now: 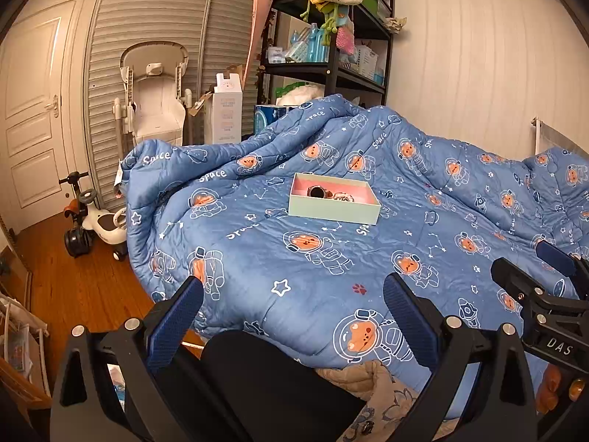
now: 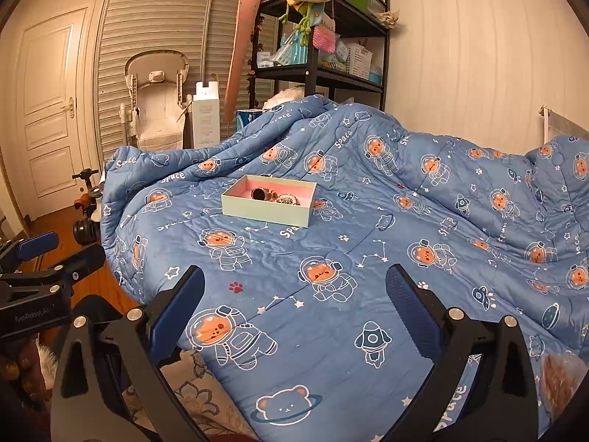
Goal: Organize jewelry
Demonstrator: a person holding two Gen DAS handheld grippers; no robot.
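Your left gripper [image 1: 294,302] and right gripper [image 2: 296,294] both hang spread and empty over the blue quilt [image 2: 368,276], well short of the open box [image 2: 268,204]. The jewelry [image 2: 274,196] sits inside on its pink lining, probably gathered there for sorting.

A blue astronaut-bear quilt [image 2: 368,243] covers the bed — behind it, a black shelf rack [image 2: 331,70] and white door [image 2: 48,110].
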